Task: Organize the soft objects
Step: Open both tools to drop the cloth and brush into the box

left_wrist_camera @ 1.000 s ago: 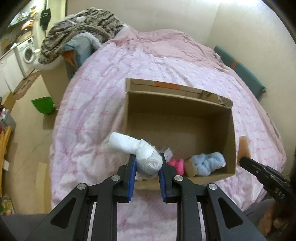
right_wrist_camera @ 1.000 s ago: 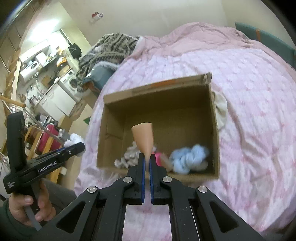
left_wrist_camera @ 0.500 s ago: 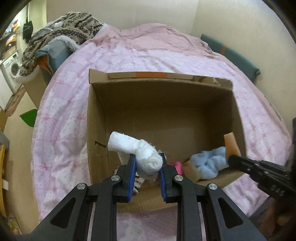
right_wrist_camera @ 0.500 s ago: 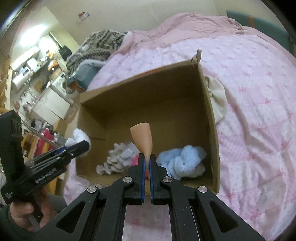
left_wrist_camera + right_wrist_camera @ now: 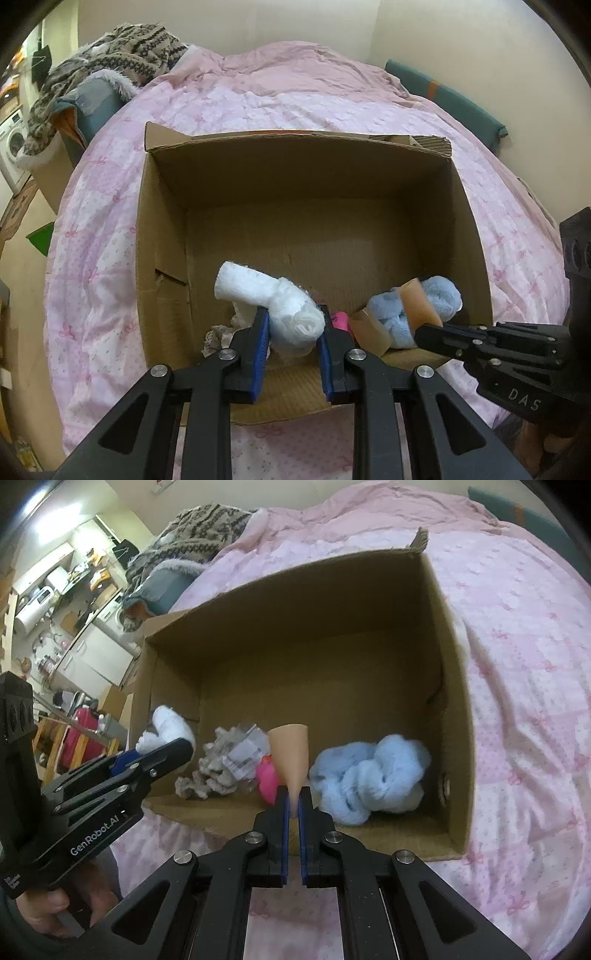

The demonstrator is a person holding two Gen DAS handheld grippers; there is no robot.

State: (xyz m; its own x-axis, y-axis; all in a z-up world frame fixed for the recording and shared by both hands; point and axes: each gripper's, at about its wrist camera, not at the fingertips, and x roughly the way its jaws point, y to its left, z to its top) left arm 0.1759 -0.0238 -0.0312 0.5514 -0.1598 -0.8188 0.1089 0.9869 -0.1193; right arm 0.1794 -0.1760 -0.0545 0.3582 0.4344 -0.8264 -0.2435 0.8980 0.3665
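A big cardboard box point(image 5: 162, 236) sits open on a bed with a pink blanket point(image 5: 295, 96). Inside the box, along the near wall, lie a fluffy light blue soft thing point(image 5: 365, 775), a bright pink thing point(image 5: 267, 775) and a grey knitted bundle point(image 5: 214, 768) with a clear crinkly tag on it. The left gripper point(image 5: 293, 325) squeezes a rolled white fluffy sock point(image 5: 280, 306) between its blue pads, just over the near left corner of the box. The right gripper point(image 5: 293, 801) is pinched tight on the thin end of a peach-colored cloth piece point(image 5: 290, 753), which stands up over the middle of the box. The pink thing is mostly hidden behind the cloth and the grippers, so I cannot tell what it is. A hand point(image 5: 55, 912) shows only partly at the bottom left in the right camera.
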